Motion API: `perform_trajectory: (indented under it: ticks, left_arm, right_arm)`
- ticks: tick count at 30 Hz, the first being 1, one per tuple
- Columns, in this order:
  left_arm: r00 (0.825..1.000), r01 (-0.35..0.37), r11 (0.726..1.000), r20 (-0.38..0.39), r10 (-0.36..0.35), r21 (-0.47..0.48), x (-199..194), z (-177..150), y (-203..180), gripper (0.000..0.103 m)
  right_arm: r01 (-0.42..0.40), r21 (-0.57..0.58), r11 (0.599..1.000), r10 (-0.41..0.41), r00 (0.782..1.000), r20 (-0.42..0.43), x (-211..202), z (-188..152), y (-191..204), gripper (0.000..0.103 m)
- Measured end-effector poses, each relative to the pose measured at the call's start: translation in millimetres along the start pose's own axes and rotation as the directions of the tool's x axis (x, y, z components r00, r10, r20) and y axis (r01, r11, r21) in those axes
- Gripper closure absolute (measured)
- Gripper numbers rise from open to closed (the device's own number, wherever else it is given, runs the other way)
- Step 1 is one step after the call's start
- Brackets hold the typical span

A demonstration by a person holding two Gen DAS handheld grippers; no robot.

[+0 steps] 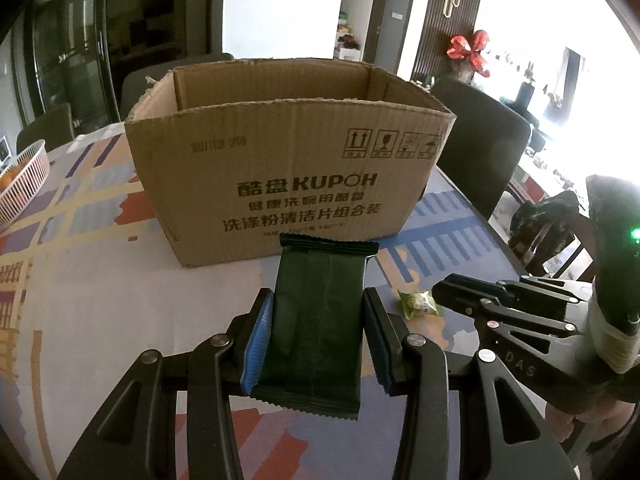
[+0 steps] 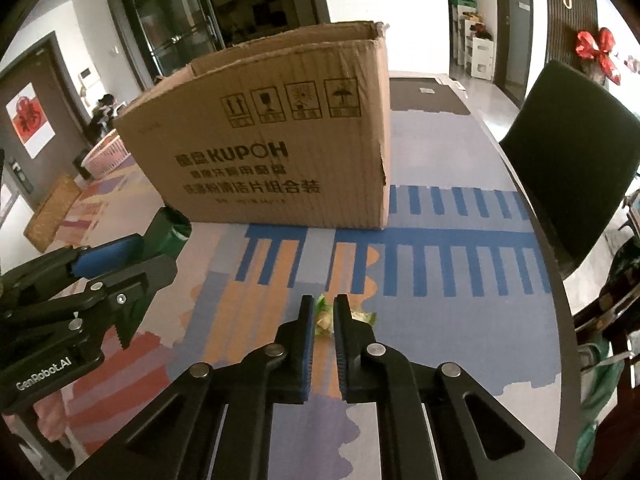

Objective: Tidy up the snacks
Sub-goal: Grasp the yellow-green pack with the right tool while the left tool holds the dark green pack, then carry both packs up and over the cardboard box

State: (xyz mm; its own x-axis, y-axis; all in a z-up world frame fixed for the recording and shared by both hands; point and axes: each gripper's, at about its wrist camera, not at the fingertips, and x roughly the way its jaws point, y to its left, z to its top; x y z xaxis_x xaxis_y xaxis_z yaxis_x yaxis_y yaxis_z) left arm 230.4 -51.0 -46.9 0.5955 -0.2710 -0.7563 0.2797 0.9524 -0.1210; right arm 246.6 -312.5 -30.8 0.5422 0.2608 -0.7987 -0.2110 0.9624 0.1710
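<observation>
Green snack packet (image 1: 316, 320) clamped in left claw (image 1: 318, 312), cardboard box (image 1: 288, 160) ahead

Home dining room: patterned desk (image 2: 440, 264), dark dining chairs (image 2: 576, 168), glass cabinet (image 2: 168, 28), red bow decoration (image 2: 598, 50).

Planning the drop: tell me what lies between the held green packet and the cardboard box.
Only bare tablecloth separates the green packet from the cardboard box, seen in the left wrist view.

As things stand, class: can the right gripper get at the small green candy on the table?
Probably yes: the right gripper already has its jaws on either side of the green candy, nothing between.
</observation>
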Motion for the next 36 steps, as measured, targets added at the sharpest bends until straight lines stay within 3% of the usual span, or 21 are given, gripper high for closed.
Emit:
perform_trajectory:
  ticks: [5, 7, 8, 13, 18, 24, 25, 27, 30, 36]
  left_arm:
    - [1.000, 0.000, 1.000, -0.003, 0.000, -0.003, -1, -2, -1, 0.059]
    - [1.000, 0.003, 1.000, -0.009, -0.003, -0.005, -1, -4, -2, 0.059]
    - [1.000, 0.001, 1.000, -0.010, -0.001, -0.004, -1, -5, -2, 0.059]
    - [1.000, -0.004, 1.000, -0.028, 0.003, -0.013, 5, -9, 0, 0.059]
    - [0.999, -0.013, 1.000, -0.036, 0.012, -0.016, 11, -11, 5, 0.059]
    - [0.999, -0.010, 1.000, -0.052, 0.009, -0.029, 18, -11, 11, 0.059]
    - [0.999, -0.011, 1.000, -0.053, 0.009, -0.029, 19, -11, 12, 0.059]
    - [0.999, -0.012, 1.000, -0.053, 0.010, -0.026, 19, -10, 11, 0.059]
    - [0.999, -0.005, 1.000, -0.050, 0.004, -0.023, 18, -9, 10, 0.059]
    - [1.000, 0.001, 1.000, -0.020, -0.002, -0.018, 8, -4, 8, 0.059]
  right_arm:
    - [-0.003, -0.011, 1.000, 0.003, 1.000, 0.019, -4, -1, 2, 0.092]
    - [-0.020, 0.001, 1.000, 0.020, 1.000, -0.002, 0, -2, 1, 0.083]
    - [-0.024, 0.011, 1.000, 0.024, 1.000, -0.020, 2, -2, -1, 0.071]
    - [-0.021, 0.014, 1.000, 0.022, 0.998, -0.059, 17, -4, -2, 0.064]
    - [-0.005, 0.027, 1.000, 0.008, 0.994, -0.112, 39, -4, -6, 0.064]
    - [0.013, 0.005, 1.000, -0.013, 0.994, -0.106, 46, -3, -3, 0.064]
    - [0.018, 0.000, 1.000, -0.017, 0.995, -0.102, 45, -3, -4, 0.065]
    - [0.041, -0.011, 0.999, -0.042, 0.995, -0.094, 44, -4, -4, 0.077]
    - [0.044, -0.014, 0.999, -0.045, 0.995, -0.090, 43, -6, -4, 0.084]
    - [0.025, -0.005, 1.000, -0.026, 0.999, -0.048, 23, -5, -2, 0.087]
